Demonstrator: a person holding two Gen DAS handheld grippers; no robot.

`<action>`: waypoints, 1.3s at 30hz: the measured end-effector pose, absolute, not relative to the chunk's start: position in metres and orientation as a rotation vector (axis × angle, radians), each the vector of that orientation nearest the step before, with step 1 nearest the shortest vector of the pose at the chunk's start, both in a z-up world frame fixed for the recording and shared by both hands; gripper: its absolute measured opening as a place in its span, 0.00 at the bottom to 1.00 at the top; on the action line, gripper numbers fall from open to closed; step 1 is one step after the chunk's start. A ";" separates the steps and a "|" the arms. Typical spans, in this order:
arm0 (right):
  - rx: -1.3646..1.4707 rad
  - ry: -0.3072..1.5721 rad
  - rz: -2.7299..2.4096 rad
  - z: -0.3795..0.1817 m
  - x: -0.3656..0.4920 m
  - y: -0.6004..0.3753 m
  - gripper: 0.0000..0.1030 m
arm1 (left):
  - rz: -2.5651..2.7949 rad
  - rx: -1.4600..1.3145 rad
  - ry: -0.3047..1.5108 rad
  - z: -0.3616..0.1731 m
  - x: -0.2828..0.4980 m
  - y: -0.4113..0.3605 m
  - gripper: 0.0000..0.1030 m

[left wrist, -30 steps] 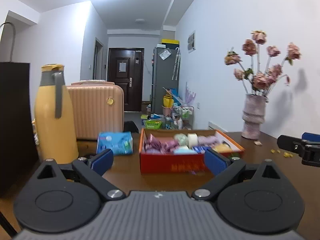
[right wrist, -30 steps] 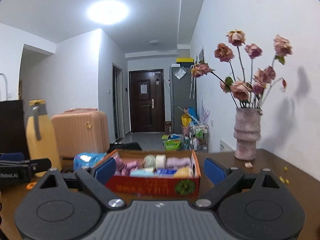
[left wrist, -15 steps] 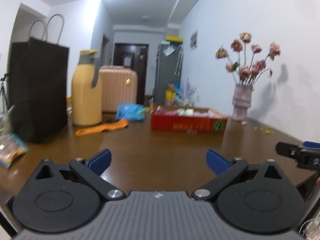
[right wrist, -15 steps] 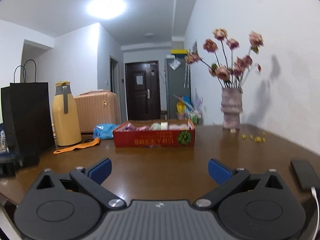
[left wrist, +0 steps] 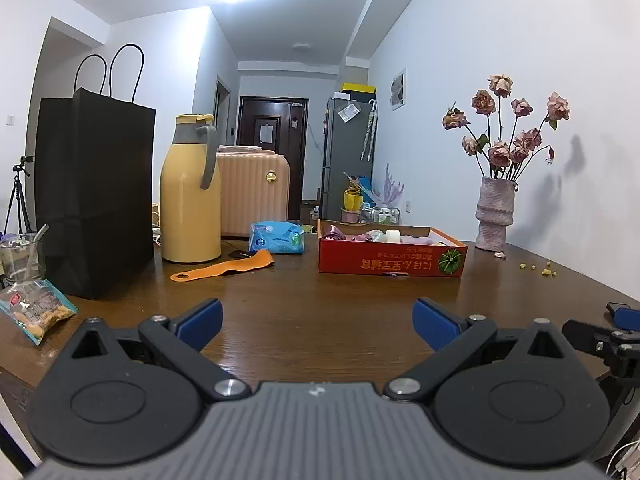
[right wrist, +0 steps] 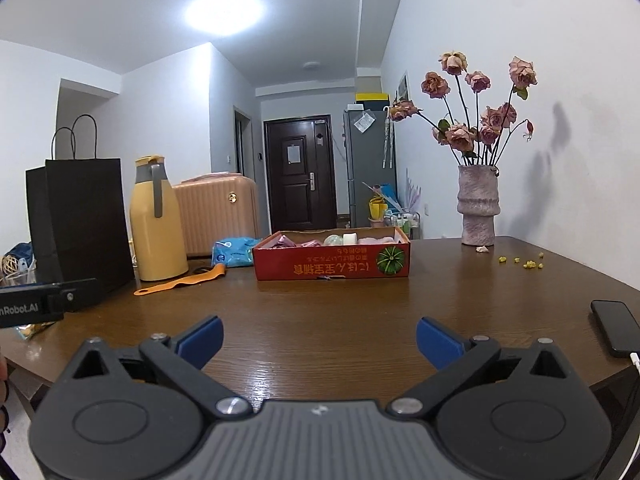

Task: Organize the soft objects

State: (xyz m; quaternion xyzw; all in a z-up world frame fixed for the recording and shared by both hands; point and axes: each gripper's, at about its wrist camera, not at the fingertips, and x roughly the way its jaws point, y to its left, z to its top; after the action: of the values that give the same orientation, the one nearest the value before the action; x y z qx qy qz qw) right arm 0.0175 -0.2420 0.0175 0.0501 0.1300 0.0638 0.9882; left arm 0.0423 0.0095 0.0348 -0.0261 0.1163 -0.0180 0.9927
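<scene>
Inventory, left to right across the wooden table (left wrist: pixel 320 320).

- Snack packet (left wrist: pixel 34 312): lies at the near left edge, outside the task.
- Black paper bag (left wrist: pixel 96 196) and yellow thermos (left wrist: pixel 190 192): stand upright at the left, side by side.
- Orange strap (left wrist: pixel 224 268): a limp strip lying flat on the table in front of the thermos, well apart from the box. Judged not yet sorted.
- Blue soft pack (left wrist: pixel 276 238): rests just left of the box, outside it. Judged still to be put away.
- Red cardboard box (left wrist: pixel 392 266): mid-table; pink, white and pale soft items already lie inside. Judged the sorted share.
- Vase of dried roses (left wrist: pixel 494 216): far right by the wall, with yellow crumbs scattered near it.
- Phone (right wrist: pixel 614 328): near right edge.

Tongs: left gripper (left wrist: pixel 316 322) has its jaws spread wide with nothing between them; right gripper (right wrist: pixel 318 338) is likewise fully spread and empty. Both hover over the near table, well short of the box.

Status: mostly done; two loose items appear to remain.
</scene>
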 end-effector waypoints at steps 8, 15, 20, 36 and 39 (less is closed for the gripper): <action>0.101 0.252 0.154 0.018 0.019 -0.235 1.00 | -0.056 -0.047 0.237 0.034 0.041 0.008 1.00; 0.111 0.243 0.147 0.018 0.017 -0.234 1.00 | -0.057 -0.048 0.236 0.034 0.041 0.009 1.00; 0.118 0.248 0.142 0.018 0.018 -0.235 1.00 | -0.055 -0.049 0.237 0.034 0.041 0.010 1.00; 0.114 0.235 0.138 0.018 0.017 -0.234 1.00 | -0.056 -0.046 0.233 0.034 0.040 0.010 1.00; 0.111 0.235 0.141 0.018 0.016 -0.233 1.00 | -0.055 -0.047 0.233 0.034 0.040 0.010 1.00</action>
State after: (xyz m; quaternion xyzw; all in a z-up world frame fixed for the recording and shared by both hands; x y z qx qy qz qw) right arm 0.0161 -0.2326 0.0178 0.0553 0.1171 0.0704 0.9891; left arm 0.0403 0.0096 0.0345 -0.0234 0.1163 -0.0272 0.9926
